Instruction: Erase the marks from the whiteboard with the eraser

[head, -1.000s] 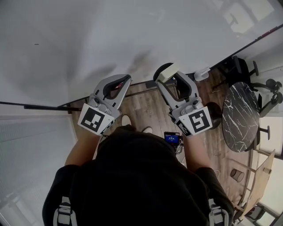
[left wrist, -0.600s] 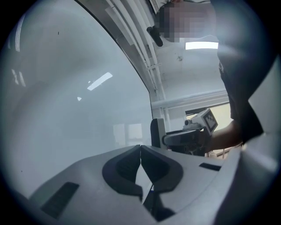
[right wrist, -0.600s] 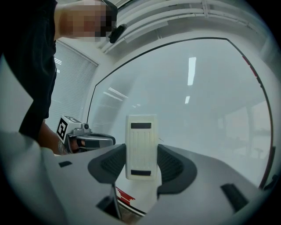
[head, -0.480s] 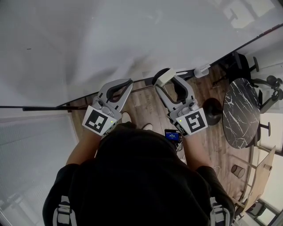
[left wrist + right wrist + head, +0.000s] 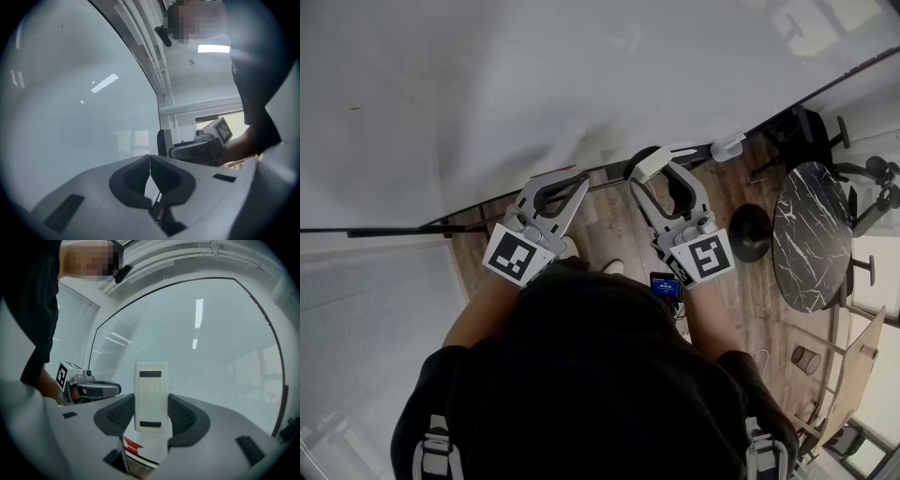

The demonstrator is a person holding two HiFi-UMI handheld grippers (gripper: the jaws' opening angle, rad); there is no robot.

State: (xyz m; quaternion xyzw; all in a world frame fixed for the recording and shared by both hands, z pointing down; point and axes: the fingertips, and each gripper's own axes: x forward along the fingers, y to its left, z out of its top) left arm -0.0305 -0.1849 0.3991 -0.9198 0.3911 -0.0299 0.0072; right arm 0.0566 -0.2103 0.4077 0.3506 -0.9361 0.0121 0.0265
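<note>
A large whiteboard (image 5: pixel 581 84) fills the top of the head view, and it also spreads behind the jaws in both gripper views (image 5: pixel 206 348) (image 5: pixel 70 108). Only a tiny dark speck (image 5: pixel 354 108) shows on it far left. My right gripper (image 5: pixel 649 166) is shut on a white eraser (image 5: pixel 150 397), seen as a pale block (image 5: pixel 651 164) just below the board's bottom edge. My left gripper (image 5: pixel 579 177) hangs beside it, shut and empty, its pads (image 5: pixel 140 176) touching.
A black ledge (image 5: pixel 403 228) runs along the board's bottom edge. Below is wooden floor (image 5: pixel 609 230), with a round dark marble table (image 5: pixel 811 244) and black chairs (image 5: pixel 811 136) at right. A small white object (image 5: pixel 727 147) sits on the ledge near the right gripper.
Both grippers have dropped slightly away from the board and drawn closer together. The eraser stays clamped in the right one.
</note>
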